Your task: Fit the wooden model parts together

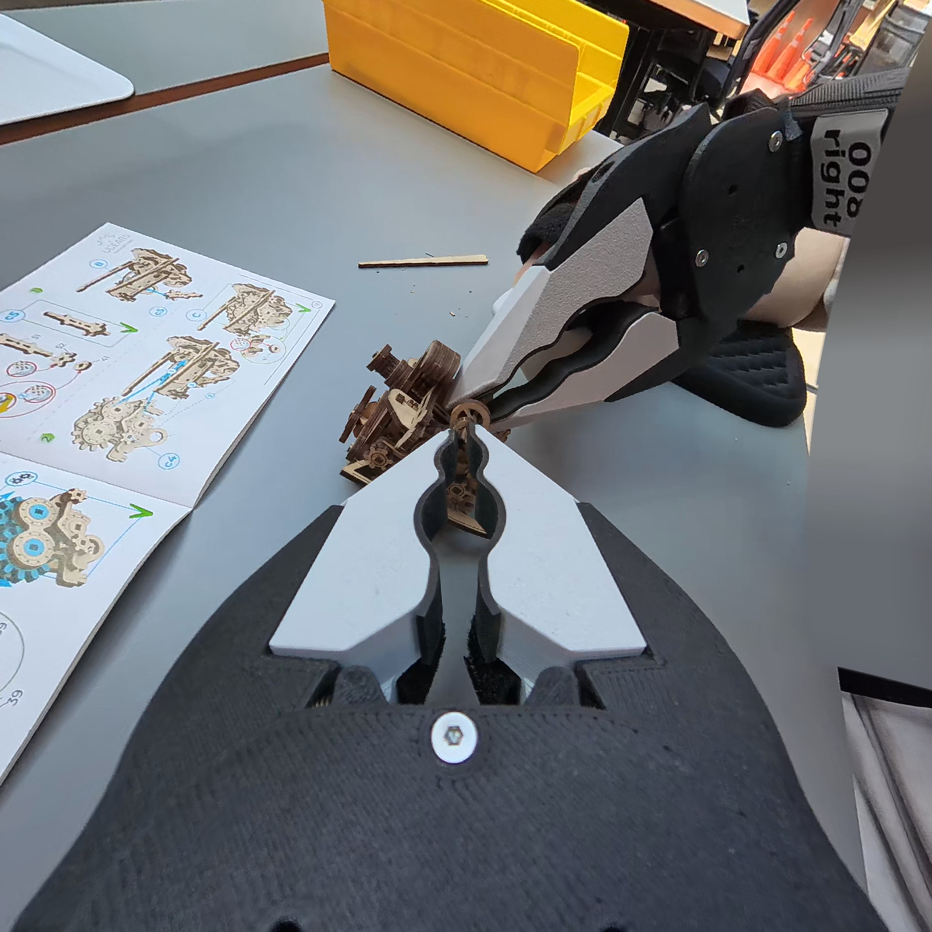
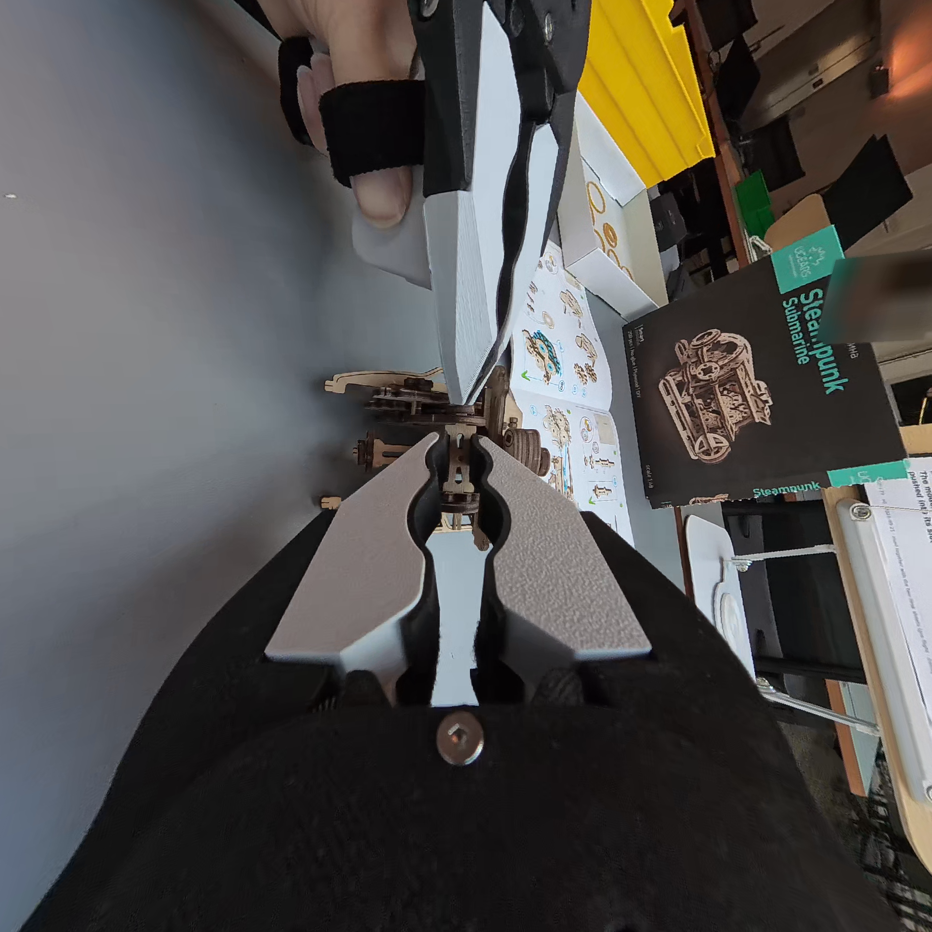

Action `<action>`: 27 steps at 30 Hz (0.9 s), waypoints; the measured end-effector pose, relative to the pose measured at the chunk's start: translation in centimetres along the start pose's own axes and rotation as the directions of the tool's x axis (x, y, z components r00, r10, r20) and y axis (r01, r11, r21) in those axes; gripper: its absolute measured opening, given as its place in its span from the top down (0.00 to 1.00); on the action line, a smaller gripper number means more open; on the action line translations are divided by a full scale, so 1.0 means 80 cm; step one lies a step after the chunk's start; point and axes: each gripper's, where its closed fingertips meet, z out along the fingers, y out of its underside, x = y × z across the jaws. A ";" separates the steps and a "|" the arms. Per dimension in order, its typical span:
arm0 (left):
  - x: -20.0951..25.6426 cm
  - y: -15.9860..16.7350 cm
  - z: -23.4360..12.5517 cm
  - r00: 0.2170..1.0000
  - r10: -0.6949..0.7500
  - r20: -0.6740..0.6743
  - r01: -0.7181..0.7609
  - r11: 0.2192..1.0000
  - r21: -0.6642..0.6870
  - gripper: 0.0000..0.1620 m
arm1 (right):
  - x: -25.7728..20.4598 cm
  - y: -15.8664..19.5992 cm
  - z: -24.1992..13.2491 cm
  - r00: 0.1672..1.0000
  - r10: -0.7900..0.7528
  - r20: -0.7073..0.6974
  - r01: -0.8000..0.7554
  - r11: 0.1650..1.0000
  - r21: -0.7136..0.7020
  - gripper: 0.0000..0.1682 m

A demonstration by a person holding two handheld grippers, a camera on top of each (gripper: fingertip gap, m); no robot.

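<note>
A dark and light wooden model (image 1: 398, 408) lies on the grey table (image 1: 252, 176). My left gripper (image 1: 461, 436) is shut on a thin upright part at the model's near edge. My right gripper (image 1: 486, 403) comes in from the right and is shut on a small wooden wheel piece (image 1: 469, 413) held against the model just above my left fingertips. In the right wrist view my right gripper (image 2: 459, 444) pinches that wooden piece (image 2: 458, 466). The left gripper (image 2: 466, 396) comes down from above onto the model (image 2: 403, 403). The two grippers' tips almost touch.
An open instruction booklet (image 1: 126, 378) lies left of the model. A thin wooden strip (image 1: 423, 261) lies behind it. A yellow bin (image 1: 479, 75) stands at the back. The kit's dark box (image 2: 756, 393) and a white box of parts (image 2: 605, 237) stand beyond the booklet.
</note>
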 end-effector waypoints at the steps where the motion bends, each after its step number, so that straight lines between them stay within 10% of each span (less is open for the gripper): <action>1: 0.000 0.000 0.000 1.000 0.003 0.000 -0.003 1.000 0.002 1.00 | 0.000 0.000 0.000 1.000 -0.001 -0.001 0.001 1.000 0.016 0.97; 27: 0.002 0.002 -0.003 0.997 -0.043 -0.062 0.045 0.999 0.021 1.00 | -0.003 -0.005 -0.010 0.994 0.070 0.084 -0.086 0.975 0.204 0.96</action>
